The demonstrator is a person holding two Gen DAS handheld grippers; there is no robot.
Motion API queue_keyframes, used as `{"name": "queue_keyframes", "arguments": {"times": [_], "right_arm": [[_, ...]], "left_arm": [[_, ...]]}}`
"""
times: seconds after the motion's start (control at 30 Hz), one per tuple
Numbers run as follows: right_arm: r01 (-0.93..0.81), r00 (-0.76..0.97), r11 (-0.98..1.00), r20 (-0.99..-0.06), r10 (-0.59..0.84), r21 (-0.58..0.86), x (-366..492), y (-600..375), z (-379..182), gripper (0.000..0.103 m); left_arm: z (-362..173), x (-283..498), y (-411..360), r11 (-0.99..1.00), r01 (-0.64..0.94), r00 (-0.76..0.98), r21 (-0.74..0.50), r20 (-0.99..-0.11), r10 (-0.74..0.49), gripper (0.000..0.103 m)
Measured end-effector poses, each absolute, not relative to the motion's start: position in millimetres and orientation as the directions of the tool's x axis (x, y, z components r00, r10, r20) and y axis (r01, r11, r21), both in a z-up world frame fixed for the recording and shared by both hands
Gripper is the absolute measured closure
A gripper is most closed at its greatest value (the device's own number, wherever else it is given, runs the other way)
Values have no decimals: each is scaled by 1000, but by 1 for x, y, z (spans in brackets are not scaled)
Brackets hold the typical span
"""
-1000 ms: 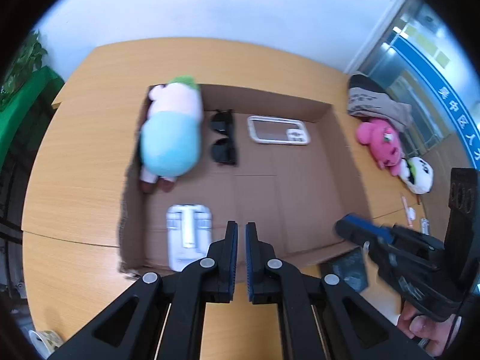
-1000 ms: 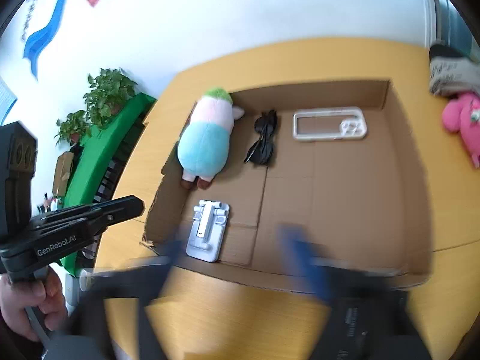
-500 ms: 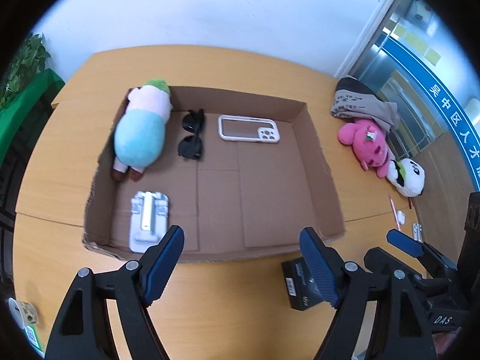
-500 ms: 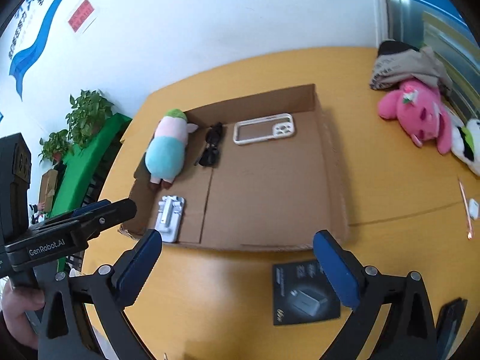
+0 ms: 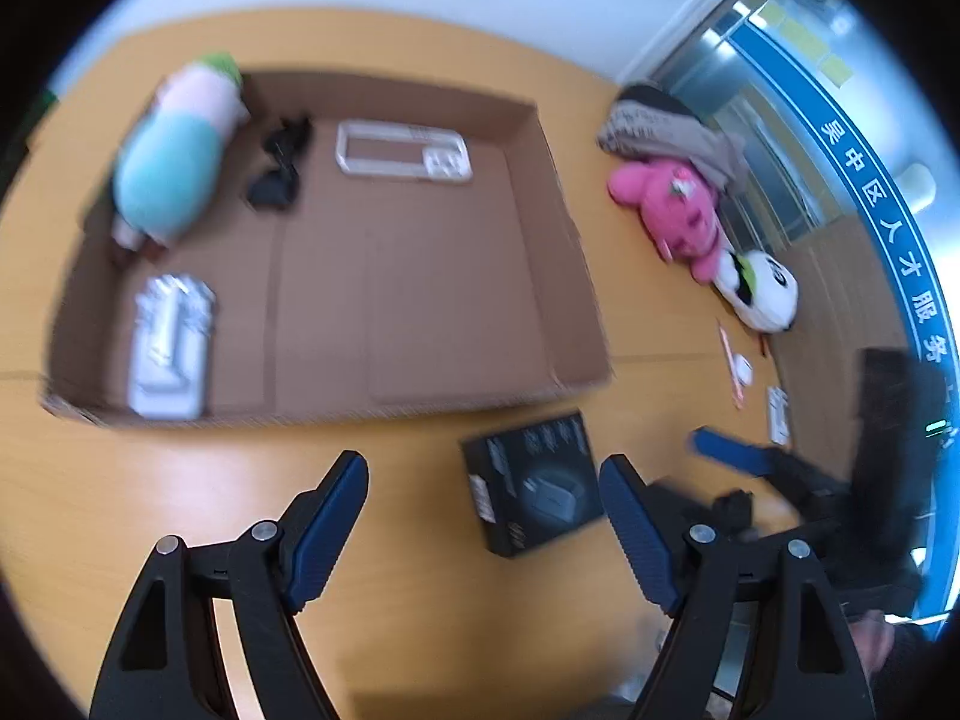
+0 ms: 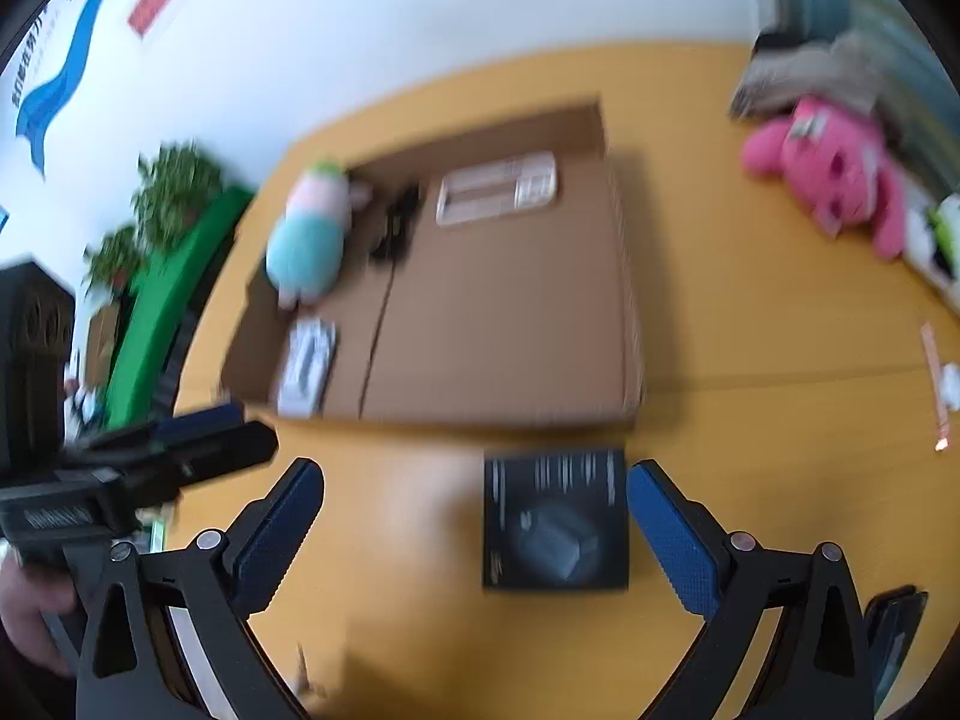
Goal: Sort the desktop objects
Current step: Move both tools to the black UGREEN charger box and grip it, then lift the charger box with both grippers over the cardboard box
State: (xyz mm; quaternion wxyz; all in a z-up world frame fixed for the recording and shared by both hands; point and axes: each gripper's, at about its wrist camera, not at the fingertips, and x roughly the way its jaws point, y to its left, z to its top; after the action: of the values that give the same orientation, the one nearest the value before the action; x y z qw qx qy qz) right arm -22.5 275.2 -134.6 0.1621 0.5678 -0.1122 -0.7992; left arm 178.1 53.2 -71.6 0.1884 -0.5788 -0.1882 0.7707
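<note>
A shallow cardboard tray [image 5: 558, 276] [image 6: 624, 300] lies on the wooden table. In it are a blue-and-pink plush [image 5: 171, 162] [image 6: 309, 234], black sunglasses [image 5: 279, 171] [image 6: 396, 228], a clear phone case [image 5: 402, 151] [image 6: 498, 187] and a silver stand [image 5: 170, 348] [image 6: 306, 367]. A black box [image 5: 534, 483] [image 6: 555, 519] lies on the table in front of the tray. My left gripper [image 5: 483, 522] is open, just left of the box. My right gripper [image 6: 474, 525] is open, with the box between its fingers.
A pink plush [image 5: 678, 210] [image 6: 834, 174], a panda plush [image 5: 759, 291] and a folded cloth [image 5: 666, 126] lie at the right. Small items and a pen [image 5: 732, 366] lie near the right edge. A dark phone [image 6: 894, 642] lies at the lower right.
Both grippers have opened wide and drawn back from the tray toward the black box. The views have shifted right and are blurred.
</note>
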Motion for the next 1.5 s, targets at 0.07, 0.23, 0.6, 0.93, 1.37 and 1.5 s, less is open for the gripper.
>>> {"name": "queue_keyframes", "arguments": {"times": [0.07, 0.23, 0.6, 0.93, 1.37, 1.5], "right_arm": [[132, -240, -926, -895, -375, 353, -17, 281, -160, 0], [139, -135, -910, -903, -408, 390, -2, 296, -210, 0], [236, -111, -900, -909, -401, 368, -2, 278, -247, 0], [259, -165, -911, -915, -368, 320, -9, 279, -249, 18], [298, -215, -905, -903, -373, 303, 3, 265, -214, 32], [287, -262, -905, -884, -388, 313, 4, 262, -188, 35]], "left_arm": [[-87, 177, 65, -828, -78, -204, -555, -804, 558, 24], [-127, 171, 92, -783, -56, -85, -619, -779, 622, 24], [-187, 148, 129, -767, -40, 41, -641, -768, 639, 24], [-212, 150, 138, -818, -64, 42, -572, -820, 571, 26], [-163, 173, 116, -844, -94, -78, -527, -842, 534, 28], [-132, 175, 107, -843, -114, -163, -526, -827, 538, 28]]}}
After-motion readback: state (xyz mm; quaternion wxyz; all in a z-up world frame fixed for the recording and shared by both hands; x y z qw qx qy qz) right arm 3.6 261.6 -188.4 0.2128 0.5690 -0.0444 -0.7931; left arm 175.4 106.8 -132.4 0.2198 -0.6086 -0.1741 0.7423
